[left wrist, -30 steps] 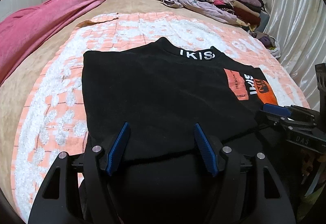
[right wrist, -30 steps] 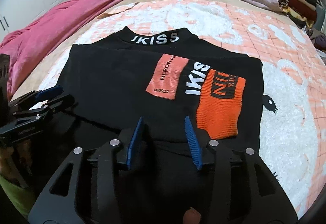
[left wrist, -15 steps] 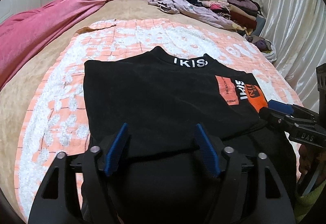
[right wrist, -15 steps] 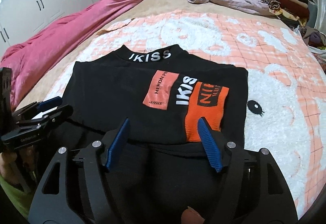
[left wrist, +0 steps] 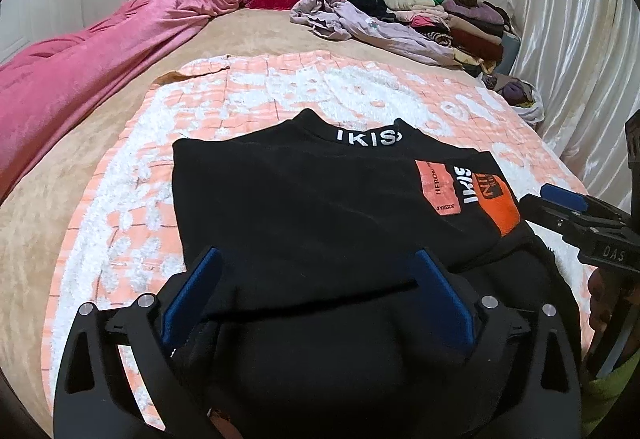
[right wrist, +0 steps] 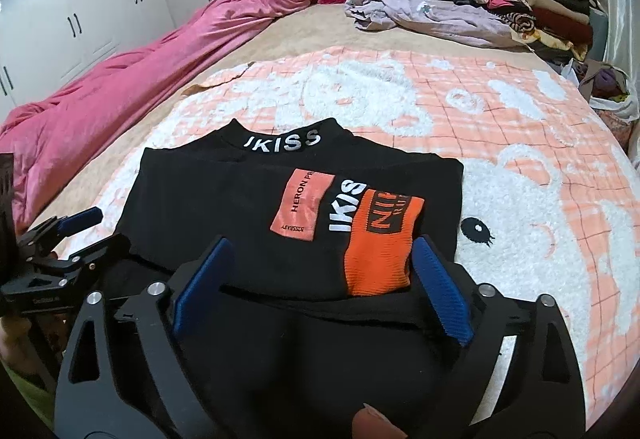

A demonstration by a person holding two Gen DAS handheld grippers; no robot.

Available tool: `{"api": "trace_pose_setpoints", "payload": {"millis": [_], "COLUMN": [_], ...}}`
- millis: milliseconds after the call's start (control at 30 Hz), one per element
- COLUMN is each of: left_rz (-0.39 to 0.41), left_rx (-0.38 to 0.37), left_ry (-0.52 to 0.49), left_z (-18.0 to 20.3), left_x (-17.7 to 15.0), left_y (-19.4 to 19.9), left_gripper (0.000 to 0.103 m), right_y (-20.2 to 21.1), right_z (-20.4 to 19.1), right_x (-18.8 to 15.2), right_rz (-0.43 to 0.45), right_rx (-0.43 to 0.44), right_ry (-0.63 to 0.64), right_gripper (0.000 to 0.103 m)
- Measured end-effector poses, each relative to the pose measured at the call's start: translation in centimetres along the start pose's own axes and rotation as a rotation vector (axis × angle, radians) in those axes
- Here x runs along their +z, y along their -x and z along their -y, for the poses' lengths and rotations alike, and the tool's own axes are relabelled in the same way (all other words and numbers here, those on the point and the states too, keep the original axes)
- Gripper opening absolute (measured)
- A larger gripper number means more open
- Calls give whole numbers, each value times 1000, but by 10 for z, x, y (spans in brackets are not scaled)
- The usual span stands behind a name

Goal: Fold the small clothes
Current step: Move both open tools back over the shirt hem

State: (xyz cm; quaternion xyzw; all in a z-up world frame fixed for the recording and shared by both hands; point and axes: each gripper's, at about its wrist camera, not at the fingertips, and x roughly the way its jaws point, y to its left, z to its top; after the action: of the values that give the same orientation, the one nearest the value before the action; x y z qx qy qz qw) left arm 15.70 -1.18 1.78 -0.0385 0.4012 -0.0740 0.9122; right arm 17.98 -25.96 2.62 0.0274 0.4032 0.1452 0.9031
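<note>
Fingers (left wrist: 440, 303) of both grippers opening, spread over folded black top (left wrist: 320, 207), nothing pinched.

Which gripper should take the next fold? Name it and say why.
Probably the right gripper: its opening fingers straddle the folded edge by the orange patch of the black top. The left gripper, also opening, flanks plain cloth.
</note>
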Motion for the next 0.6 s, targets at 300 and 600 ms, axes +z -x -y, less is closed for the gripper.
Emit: {"api": "trace_pose_setpoints", "payload": {"millis": [300,600], "left_rz": [15,60], "left_rx": [23,27], "left_ry": [10,20], "left_z": [-4,-6], "left_x": [2,3], "left_y": [7,31], "left_gripper": [98,98], "right_y": [10,26], "right_z": [1,-10], "right_x": [3,7], "right_rz": [47,108], "right_rx": [0,-26], "right_ry": [-13,16], "right_gripper": [93,93]}}
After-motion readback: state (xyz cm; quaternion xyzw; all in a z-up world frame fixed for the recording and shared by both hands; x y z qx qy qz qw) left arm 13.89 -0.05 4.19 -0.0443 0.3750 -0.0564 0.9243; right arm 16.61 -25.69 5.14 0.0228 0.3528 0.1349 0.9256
